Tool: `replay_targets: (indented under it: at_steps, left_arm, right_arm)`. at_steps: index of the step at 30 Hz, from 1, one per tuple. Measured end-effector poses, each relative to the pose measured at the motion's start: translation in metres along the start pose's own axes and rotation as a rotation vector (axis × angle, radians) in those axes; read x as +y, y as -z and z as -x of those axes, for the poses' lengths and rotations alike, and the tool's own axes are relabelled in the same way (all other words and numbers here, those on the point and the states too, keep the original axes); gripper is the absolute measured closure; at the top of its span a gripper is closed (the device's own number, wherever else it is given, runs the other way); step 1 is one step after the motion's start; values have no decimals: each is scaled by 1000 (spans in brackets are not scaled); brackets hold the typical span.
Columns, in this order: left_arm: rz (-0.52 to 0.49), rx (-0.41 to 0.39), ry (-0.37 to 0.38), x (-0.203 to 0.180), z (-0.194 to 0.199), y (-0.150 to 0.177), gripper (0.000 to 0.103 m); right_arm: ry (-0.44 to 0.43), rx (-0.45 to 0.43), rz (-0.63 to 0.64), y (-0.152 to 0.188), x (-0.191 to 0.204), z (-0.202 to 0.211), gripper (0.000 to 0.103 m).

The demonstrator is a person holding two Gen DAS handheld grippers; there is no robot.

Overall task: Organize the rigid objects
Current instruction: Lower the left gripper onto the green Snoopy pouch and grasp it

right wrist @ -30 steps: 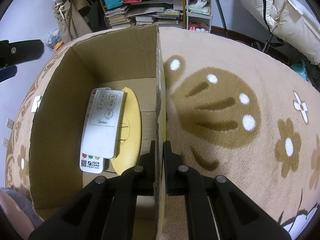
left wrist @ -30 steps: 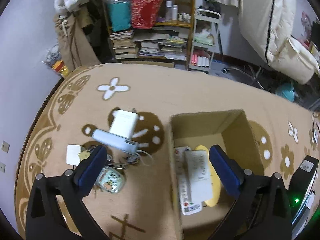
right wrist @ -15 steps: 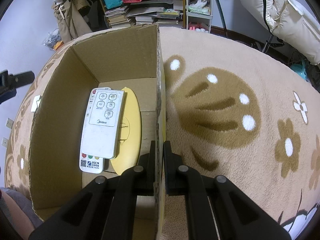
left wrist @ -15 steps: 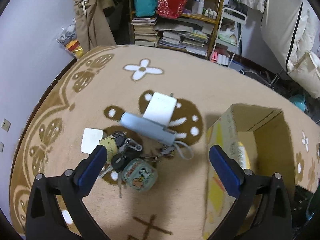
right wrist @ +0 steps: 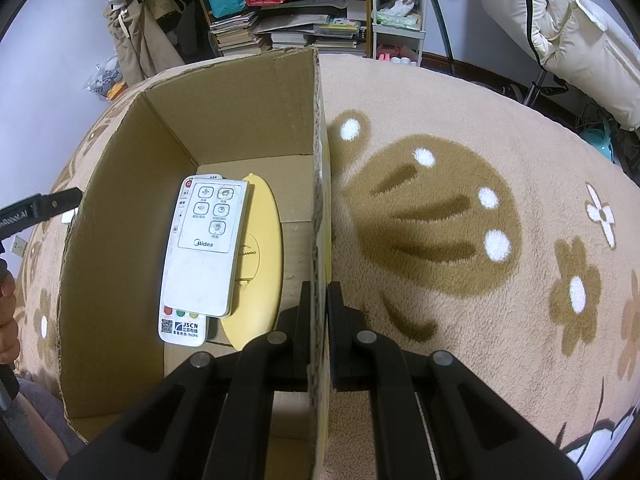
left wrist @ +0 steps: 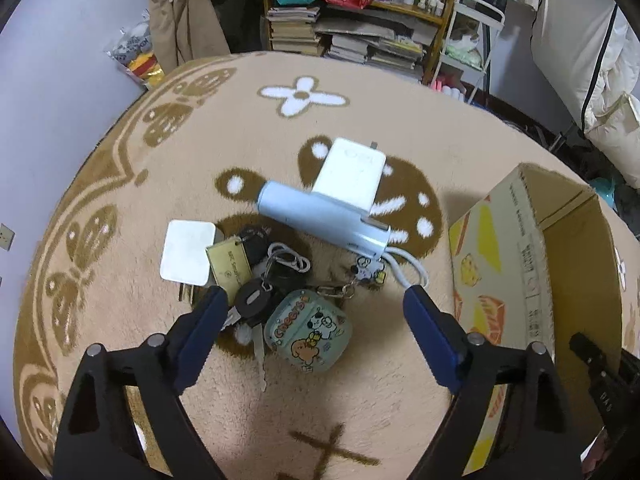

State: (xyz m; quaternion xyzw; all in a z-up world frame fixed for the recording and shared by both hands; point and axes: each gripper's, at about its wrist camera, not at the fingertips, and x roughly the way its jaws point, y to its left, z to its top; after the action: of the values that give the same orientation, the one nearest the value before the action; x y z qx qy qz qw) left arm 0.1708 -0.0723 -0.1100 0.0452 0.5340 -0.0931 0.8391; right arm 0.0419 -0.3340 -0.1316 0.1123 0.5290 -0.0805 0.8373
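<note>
My left gripper (left wrist: 314,300) hangs open just above a pile on the rug: a cartoon-printed earbud case (left wrist: 309,331), a bunch of keys (left wrist: 256,280), a pale blue power bank (left wrist: 324,217), a white charger (left wrist: 350,174) and a small white adapter (left wrist: 186,253). Nothing sits between its blue pads. The open cardboard box (left wrist: 520,264) stands to the right of the pile. My right gripper (right wrist: 319,294) is shut on the box's right wall (right wrist: 318,184). Inside the box lie a white remote (right wrist: 206,242), a second remote under it (right wrist: 182,328), and a yellow case (right wrist: 262,256).
A cluttered bookshelf (left wrist: 352,16) and a white cart (right wrist: 396,8) stand beyond the rug's far edge. White bedding (right wrist: 560,32) is piled at the back right. A person's hand (right wrist: 8,320) shows at the left edge of the right wrist view.
My left gripper swung left from above the box to above the pile of keys and chargers, and came lower. The right gripper stayed clamped on the box wall.
</note>
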Motion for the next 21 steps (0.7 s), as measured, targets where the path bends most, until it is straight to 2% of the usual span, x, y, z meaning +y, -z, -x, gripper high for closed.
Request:
replay_targets:
  at_steps: [2,4,5,6,7,9,17,21]
  left_arm:
    - [-5,13,2,2,-4,1,16]
    - [-2,26,13,3,-9,1,25]
    - [-12,39,16,3,-12,1,36]
    - [-25,53,20,1,-14,1,42]
    - [-32,62,20,0,-16,1,44]
    - [-43,77,24,-3,-20,2,56]
    - [17,139,77,8,-37,4,58]
    - [15,133,64,9,-39,4,56]
  right_arm:
    - [0,0,0,0,1,0,96]
    - [1,0,0,0,0,0,96]
    - [0,0,0,0,0,0,96]
    - [0,0,-1,0,0,0,96]
    - [0,-1,-1,0,1,0,96]
    - [0,0,0,0,0,0,96]
    - [1,0,0,0,0,0,96]
    - [1,0,0,0,1,0,96]
